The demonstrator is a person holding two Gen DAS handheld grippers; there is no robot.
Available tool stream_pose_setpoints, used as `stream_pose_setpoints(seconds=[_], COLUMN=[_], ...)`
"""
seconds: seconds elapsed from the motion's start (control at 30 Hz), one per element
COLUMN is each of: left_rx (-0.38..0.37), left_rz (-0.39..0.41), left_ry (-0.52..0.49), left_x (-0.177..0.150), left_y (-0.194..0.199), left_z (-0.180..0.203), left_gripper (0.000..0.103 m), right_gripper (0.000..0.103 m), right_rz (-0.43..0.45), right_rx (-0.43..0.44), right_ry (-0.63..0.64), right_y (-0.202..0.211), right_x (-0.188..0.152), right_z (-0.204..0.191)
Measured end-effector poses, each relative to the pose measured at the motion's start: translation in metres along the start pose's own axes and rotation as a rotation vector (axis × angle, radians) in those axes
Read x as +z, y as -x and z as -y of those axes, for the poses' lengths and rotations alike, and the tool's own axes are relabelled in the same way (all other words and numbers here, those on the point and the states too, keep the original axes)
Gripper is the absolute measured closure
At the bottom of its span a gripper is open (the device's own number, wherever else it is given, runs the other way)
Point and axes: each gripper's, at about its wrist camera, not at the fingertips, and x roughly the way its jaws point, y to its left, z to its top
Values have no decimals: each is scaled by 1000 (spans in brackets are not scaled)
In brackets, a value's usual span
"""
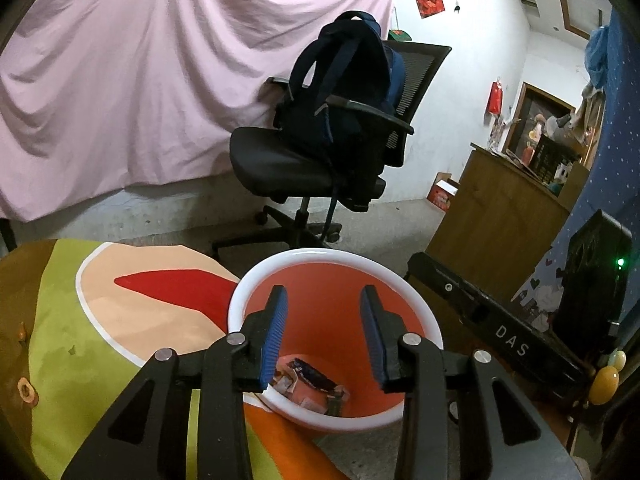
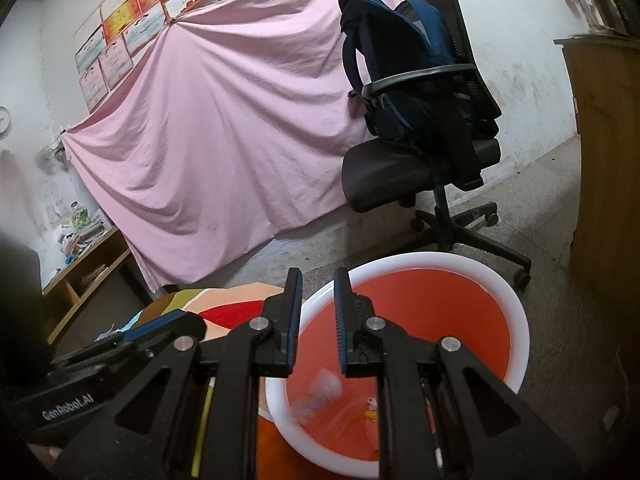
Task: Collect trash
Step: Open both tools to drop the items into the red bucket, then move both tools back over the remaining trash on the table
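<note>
An orange waste bin with a white rim (image 1: 335, 258) stands on the floor beside a colourful mat (image 1: 120, 320). Wrappers and scraps of trash (image 1: 308, 384) lie at its bottom. My left gripper (image 1: 324, 320) hangs open and empty over the bin's mouth. In the right wrist view the same bin (image 2: 516, 320) sits below my right gripper (image 2: 318, 304), whose jaws are open with a narrow gap and hold nothing. A blurred clear piece of trash (image 2: 320, 394) shows inside the bin, below the right gripper. The other gripper (image 2: 152, 328) shows at lower left.
A black office chair (image 1: 320, 160) with a dark blue backpack (image 1: 344, 92) stands behind the bin. A pink sheet (image 1: 160, 80) hangs on the wall. A wooden cabinet (image 1: 500, 208) stands at the right. A low wooden shelf (image 2: 88, 264) stands at the left.
</note>
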Motion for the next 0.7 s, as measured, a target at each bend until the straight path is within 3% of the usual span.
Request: stream_pose_setpoints(seconds=[0.27, 0.47, 0.57, 0.7], left_rx=[63, 150, 194, 278], left_rz=[90, 182, 231, 307], left_ry=[19, 27, 33, 18], left_x=[1, -3, -8, -18], left_y=[25, 58, 77, 107], left_z=[-11, -28, -35, -46], left_gripper=[67, 64, 49, 44], right_gripper=[55, 35, 25, 7], right_rz=[49, 142, 194, 271], right_rx=[4, 21, 52, 102], right_ry=[47, 124, 148, 153], right_y=[5, 18, 26, 34], right_x=[-1, -2, -3, -3], right_z=[-11, -32, -44, -62])
